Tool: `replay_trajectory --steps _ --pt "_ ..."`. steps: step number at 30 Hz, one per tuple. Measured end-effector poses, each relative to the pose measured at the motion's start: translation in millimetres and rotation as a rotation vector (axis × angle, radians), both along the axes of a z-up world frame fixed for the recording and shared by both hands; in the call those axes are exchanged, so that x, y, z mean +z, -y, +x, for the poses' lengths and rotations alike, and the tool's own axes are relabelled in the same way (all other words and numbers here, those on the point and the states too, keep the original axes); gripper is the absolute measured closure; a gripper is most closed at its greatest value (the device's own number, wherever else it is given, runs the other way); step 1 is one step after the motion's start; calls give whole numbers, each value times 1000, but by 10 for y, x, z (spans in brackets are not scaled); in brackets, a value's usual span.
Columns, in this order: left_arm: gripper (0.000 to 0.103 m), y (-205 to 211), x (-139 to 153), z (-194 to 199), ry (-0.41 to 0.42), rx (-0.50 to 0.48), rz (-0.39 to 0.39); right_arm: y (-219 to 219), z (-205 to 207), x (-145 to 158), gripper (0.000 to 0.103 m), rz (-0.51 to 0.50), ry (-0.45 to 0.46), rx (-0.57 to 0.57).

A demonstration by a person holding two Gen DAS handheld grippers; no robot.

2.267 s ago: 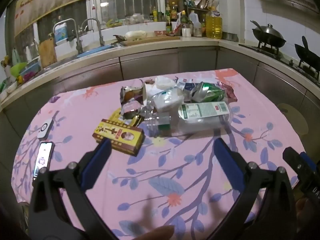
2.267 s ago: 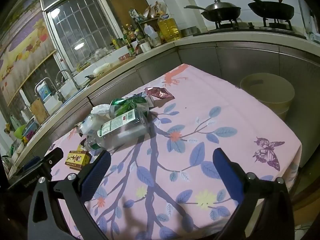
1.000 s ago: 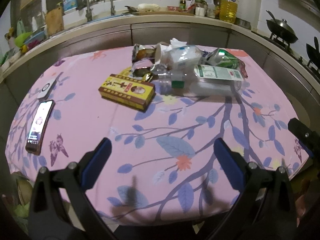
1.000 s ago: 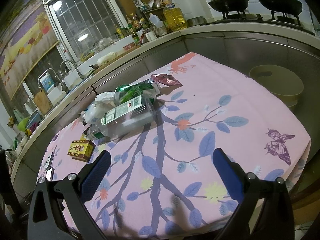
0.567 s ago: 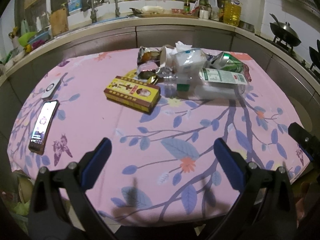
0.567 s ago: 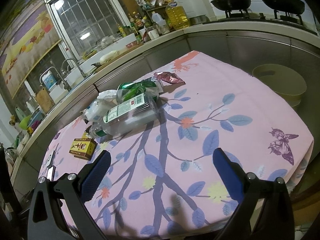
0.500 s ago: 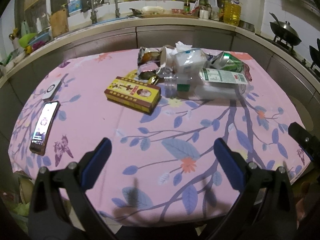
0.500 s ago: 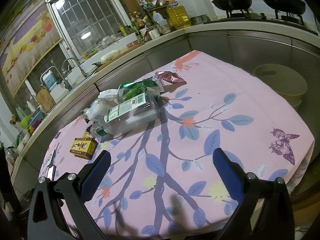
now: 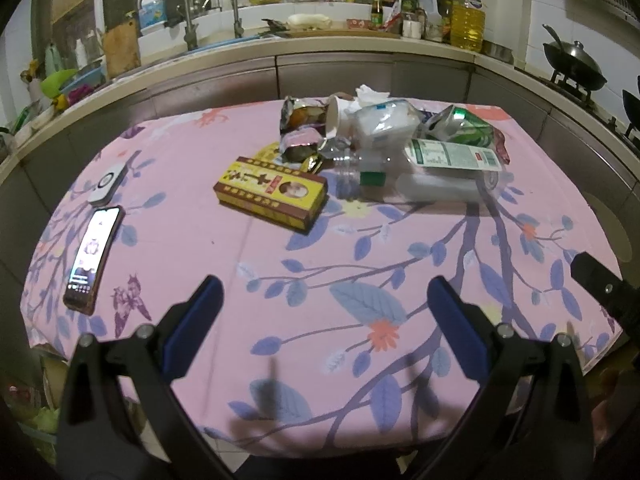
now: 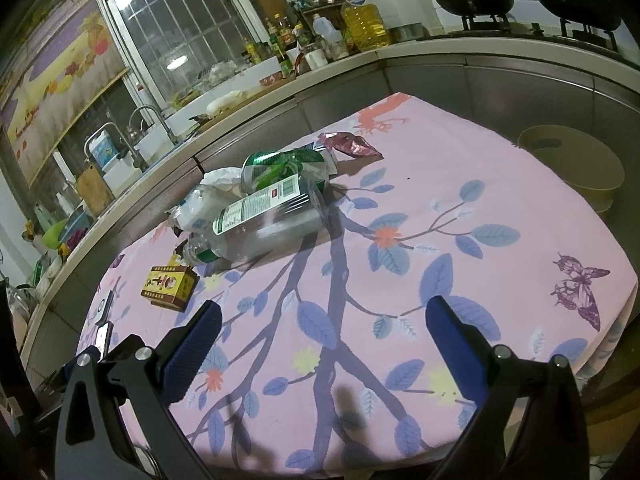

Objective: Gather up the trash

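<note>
the left tool (image 9: pixel 322 304) hangs over the near edge of the table (image 9: pixel 192 240), its blue-padded fingers spread wide with nothing between them, only the pink flowered cloth below. the right tool (image 10: pixel 320 326) is likewise spread wide and empty, held above the near right part of the same table; part of it shows as a black bar at the right edge of the left wrist view. beyond the left tool, well apart from it, lies a yellow and red carton (image 9: pixel 270 192) flat on the cloth, and just behind it the trash pile begins: a clear plastic bottle (image 9: pixel 416 170) on its side with a white and green label, a crushed green can (image 9: pixel 460 128) touching its far side, a crumpled clear tub (image 9: pixel 384 122), a paper cup (image 9: pixel 334 118) tipped over, foil snack wrappers (image 9: pixel 300 136) and a white tissue (image 9: pixel 370 92) at the back. in the right wrist view a dark red wrapper (image 10: pixel 348 145) lies just beyond the can. at the left edge of the table, well apart from the pile, a phone (image 9: pixel 94 254) with a lit screen lies beside a white remote (image 9: pixel 108 180). a pale round bin (image 10: pixel 572 164) stands off the right side of the table, lower than the tabletop.
</note>
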State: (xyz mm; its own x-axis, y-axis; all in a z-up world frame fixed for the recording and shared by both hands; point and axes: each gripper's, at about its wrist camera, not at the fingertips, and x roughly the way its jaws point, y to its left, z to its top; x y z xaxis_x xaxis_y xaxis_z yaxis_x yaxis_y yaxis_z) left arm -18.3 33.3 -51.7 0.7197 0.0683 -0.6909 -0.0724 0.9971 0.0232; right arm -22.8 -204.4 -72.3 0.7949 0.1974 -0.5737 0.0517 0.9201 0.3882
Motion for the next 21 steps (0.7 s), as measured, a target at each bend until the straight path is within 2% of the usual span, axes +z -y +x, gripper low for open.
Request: replay_trajectory --steps 6,21 --pt "5 20 -12 43 -7 9 32 -9 45 -21 5 -3 -9 5" --pt "5 -55 -65 146 -23 12 3 -34 121 -78 5 -8 -27 13"
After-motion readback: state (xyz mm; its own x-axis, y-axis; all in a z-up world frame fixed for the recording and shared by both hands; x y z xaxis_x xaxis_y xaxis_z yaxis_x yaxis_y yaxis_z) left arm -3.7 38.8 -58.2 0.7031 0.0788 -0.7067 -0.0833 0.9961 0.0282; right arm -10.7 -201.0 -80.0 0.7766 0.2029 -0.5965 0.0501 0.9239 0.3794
